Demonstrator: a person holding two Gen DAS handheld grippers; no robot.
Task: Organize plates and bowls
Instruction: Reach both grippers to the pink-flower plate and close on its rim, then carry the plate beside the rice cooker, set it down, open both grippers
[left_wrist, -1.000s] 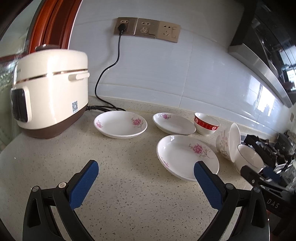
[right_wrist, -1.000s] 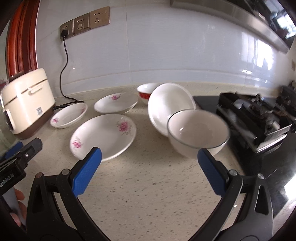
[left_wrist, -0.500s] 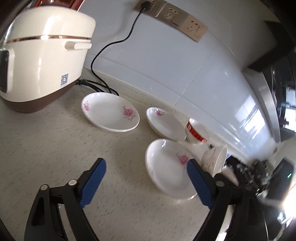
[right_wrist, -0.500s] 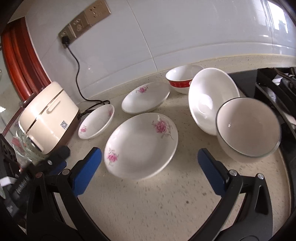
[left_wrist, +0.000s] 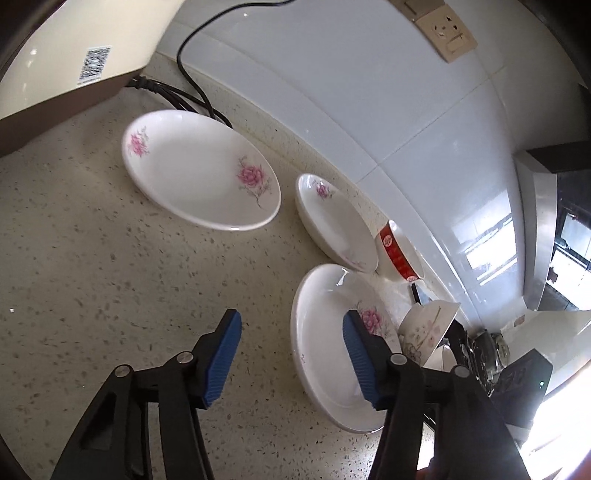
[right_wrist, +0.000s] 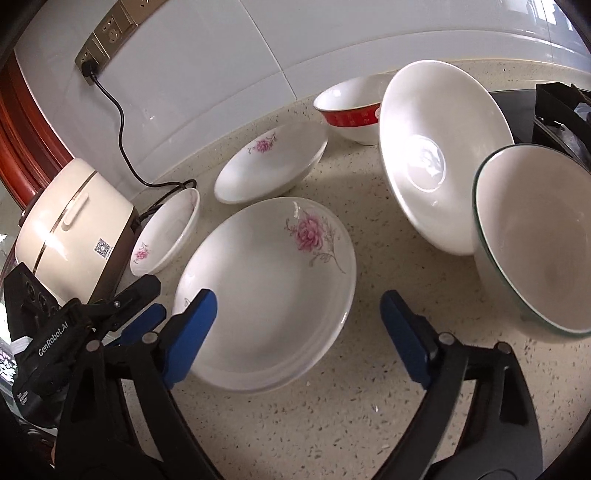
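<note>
Since nothing's been stacked yet, all the dishes are just spread loose over the counter (right_wrist: 332, 424), and both tools are hanging above it with nothing in them. The left tool (left_wrist: 291, 354) is released, jaws spread, angled down toward the near edge of the big plate (left_wrist: 325, 332), which looks like the first thing it's going for. The right tool (right_wrist: 299, 328) is also wide open, its jaws straddling that same plate's rim from the other side, so I'd guess the two are lining up on one dish. Two more flowered plates sit further back: one (left_wrist: 199, 170) just beside the rice cooker (right_wrist: 74, 229) and its cord, another (left_wrist: 336, 221) near the wall. The red bowl (right_wrist: 351, 110) is behind them. A wide white bowl (right_wrist: 436, 155) is tipped up on edge, leaning on the green-rimmed bowl (right_wrist: 535, 240) by the stove, so that pair probably slides if you nudge it.
</note>
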